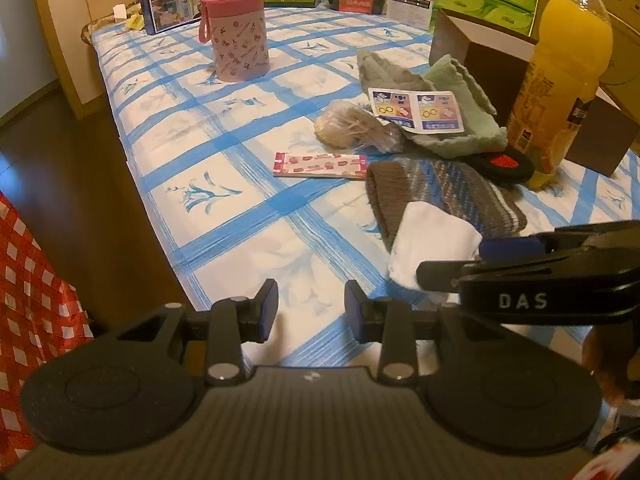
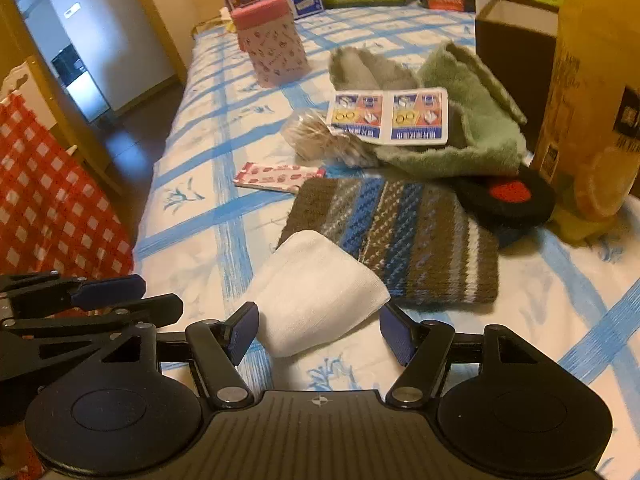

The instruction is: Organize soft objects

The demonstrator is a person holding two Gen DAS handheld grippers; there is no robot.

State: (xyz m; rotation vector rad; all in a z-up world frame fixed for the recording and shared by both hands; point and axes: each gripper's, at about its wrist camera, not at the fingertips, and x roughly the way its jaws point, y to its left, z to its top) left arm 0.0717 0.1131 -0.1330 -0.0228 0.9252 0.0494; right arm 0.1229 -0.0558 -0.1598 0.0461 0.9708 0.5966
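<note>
A folded white cloth (image 2: 316, 292) lies on the blue-checked tablecloth (image 2: 192, 240), overlapping the near corner of a striped brown and blue knit piece (image 2: 404, 236). My right gripper (image 2: 320, 328) is open, its blue pads on either side of the white cloth's near end and apart from it. To its left, my left gripper (image 1: 311, 312) is open over bare tablecloth with nothing between its fingers. Behind the knit piece lie a green towel (image 2: 472, 128), a grey cloth (image 2: 368, 68) and a black round pad with a red centre (image 2: 508, 196).
A printed card (image 2: 388, 116) rests on the towel beside a clear bag (image 2: 320, 136). A pink sachet (image 2: 276, 176), a pink canister (image 2: 272, 40), an orange juice bottle (image 1: 564, 68), a brown box (image 1: 480, 52) and cartons at the back stand around. The table edge drops off left, near red checked fabric (image 1: 32, 280).
</note>
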